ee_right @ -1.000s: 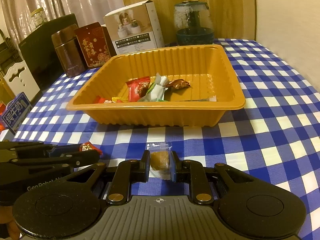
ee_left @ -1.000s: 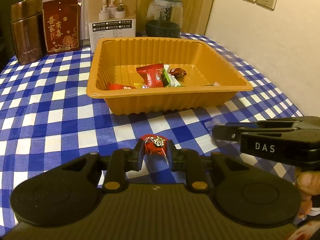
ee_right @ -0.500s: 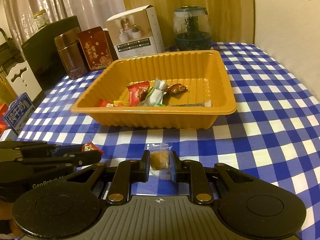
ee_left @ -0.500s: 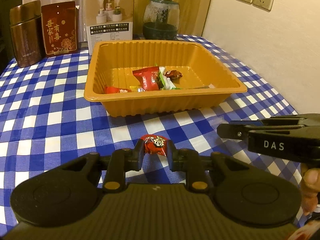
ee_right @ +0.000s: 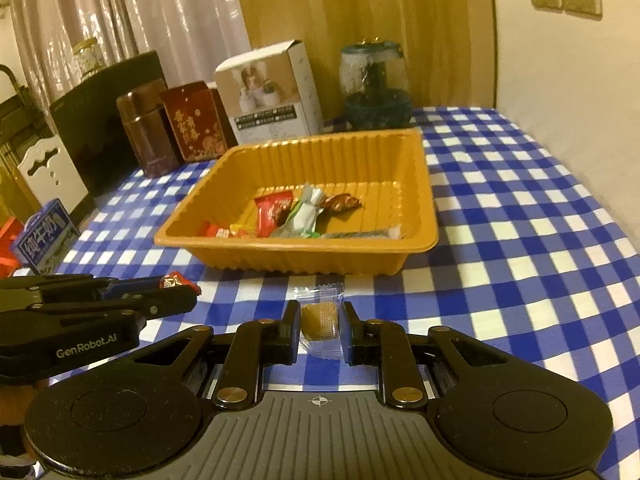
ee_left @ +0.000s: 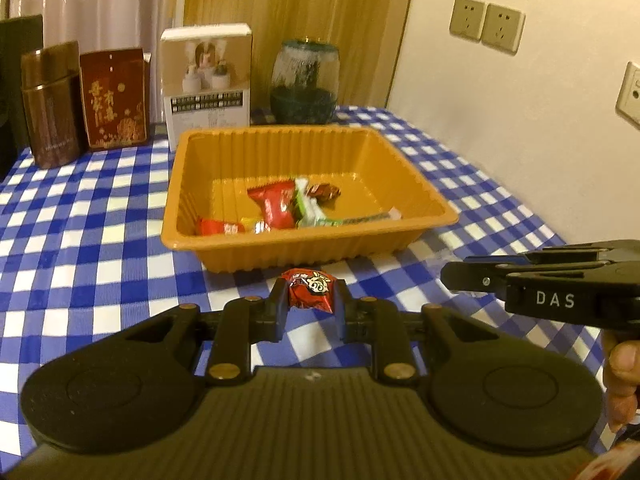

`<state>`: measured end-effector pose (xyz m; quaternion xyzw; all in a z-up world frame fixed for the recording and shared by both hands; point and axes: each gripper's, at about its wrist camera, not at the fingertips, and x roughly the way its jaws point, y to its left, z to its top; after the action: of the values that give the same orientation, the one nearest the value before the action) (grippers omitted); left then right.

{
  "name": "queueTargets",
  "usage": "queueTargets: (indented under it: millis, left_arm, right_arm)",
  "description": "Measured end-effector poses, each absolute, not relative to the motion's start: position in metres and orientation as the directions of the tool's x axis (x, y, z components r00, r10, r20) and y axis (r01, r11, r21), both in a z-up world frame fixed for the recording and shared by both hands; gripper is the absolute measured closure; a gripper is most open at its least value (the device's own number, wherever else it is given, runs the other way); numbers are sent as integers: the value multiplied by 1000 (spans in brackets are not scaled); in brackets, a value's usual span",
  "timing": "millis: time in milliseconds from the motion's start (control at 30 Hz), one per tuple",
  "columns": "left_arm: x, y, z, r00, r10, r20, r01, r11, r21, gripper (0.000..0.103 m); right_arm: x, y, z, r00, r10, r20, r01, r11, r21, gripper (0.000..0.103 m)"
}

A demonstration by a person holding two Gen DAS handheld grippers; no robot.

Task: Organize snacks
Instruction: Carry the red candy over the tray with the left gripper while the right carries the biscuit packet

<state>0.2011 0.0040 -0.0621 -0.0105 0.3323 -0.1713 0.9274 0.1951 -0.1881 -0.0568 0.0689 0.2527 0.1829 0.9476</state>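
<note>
both grippers are off the blue-and-white checked tablecloth [ee_right: 520, 216], on the near side of the orange plastic tray [ee_right: 416, 240]. the left gripper [ee_left: 310, 300] is closed tight on a red foil-wrapped candy [ee_left: 310, 290], one pad on each side, the wrapper's printed face turned toward its camera. the right gripper [ee_right: 320, 330] is pinched shut on a clear packet [ee_right: 320, 316] with a tan, round sweet inside; the packet's crimped top edge stands up above the fingertips. seen from the right wrist, the left gripper sits just beside it to the left, the red candy showing at its tip. the tray holds a red packet [ee_right: 272, 210], a green-and-white wrapper [ee_right: 306, 216], a small brown twisted candy [ee_right: 340, 202], a red and yellow piece [ee_right: 224, 232] at the near left corner, and a long thin strip [ee_right: 360, 234] along the near wall. behind the tray at the back of the table: a brown tin [ee_left: 50, 104], a dark red box with gold characters [ee_left: 114, 98], a white carton [ee_left: 208, 84], a glass jar [ee_left: 304, 80]. a thumb [ee_left: 622, 364] shows at the right edge of the left wrist view
</note>
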Motion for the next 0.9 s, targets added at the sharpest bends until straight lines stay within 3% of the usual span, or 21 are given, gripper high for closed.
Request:
queueTargets:
  millis: [900]
  left_arm:
    - [213, 9, -27, 790, -299, -535, 265, 954, -142, 82]
  right_arm:
    - [204, -212, -23, 874, 347, -341, -265, 927, 264, 82]
